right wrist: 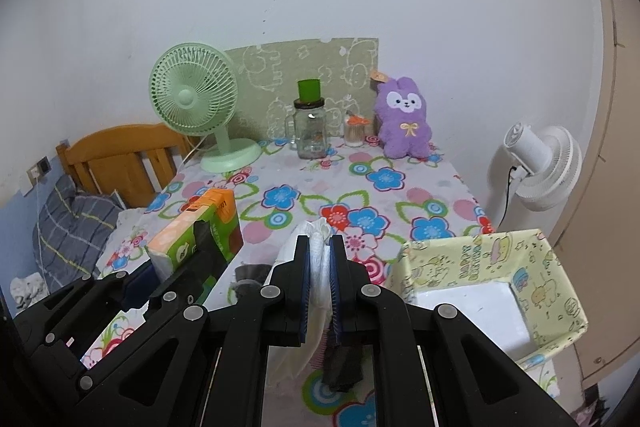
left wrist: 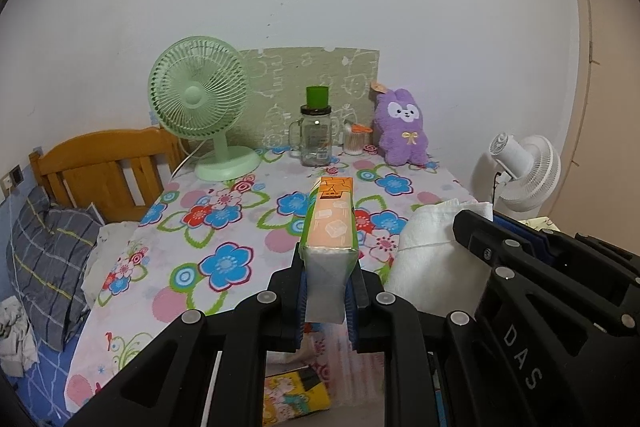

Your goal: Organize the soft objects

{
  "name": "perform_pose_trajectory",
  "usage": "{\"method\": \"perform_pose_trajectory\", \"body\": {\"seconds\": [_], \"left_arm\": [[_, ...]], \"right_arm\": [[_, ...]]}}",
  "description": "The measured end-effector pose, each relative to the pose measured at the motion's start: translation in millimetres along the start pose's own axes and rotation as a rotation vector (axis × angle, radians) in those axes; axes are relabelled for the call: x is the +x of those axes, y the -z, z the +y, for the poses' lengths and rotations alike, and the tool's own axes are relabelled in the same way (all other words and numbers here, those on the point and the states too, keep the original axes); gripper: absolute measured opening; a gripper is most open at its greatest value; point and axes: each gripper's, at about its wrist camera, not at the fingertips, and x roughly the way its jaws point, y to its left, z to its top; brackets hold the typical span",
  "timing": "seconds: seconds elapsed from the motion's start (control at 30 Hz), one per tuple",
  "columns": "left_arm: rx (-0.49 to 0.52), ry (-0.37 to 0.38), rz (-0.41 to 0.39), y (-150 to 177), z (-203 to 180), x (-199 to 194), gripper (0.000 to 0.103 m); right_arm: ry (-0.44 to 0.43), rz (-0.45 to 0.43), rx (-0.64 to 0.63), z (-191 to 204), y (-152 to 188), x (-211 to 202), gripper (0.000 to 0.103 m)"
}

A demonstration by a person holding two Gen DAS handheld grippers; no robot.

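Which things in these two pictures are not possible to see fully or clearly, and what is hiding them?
- Yellow fabric bin: in the right wrist view, its near side is covered by the right claw.
- White cloth: its lower part hangs behind the claw.
- Tissue pack: in the left wrist view, the left claw hides its lower sides.
- Small jar: its contents are too small to identify.

A green desk fan [left wrist: 198,103], a glass jar [left wrist: 315,135] and a white fan [right wrist: 544,163] stand near the wall.
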Motion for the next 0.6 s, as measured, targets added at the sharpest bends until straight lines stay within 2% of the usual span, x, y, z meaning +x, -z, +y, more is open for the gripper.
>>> {"method": "perform_pose_trajectory", "body": {"seconds": [0.37, 0.6], "left_arm": [[0.038, 0.019, -0.015, -7.9, -32.5, 4.1, 0.014], [0.064, 0.057, -0.019, -11.2, -56.4, 7.8, 0.014]], "right_arm": [[0.019, -0.024, 0.017, -30.9, -3.7, -4.6, 0.012], [0.053, -0.033, 0.035, -56.2, -4.5, -6.8, 0.012]]}}
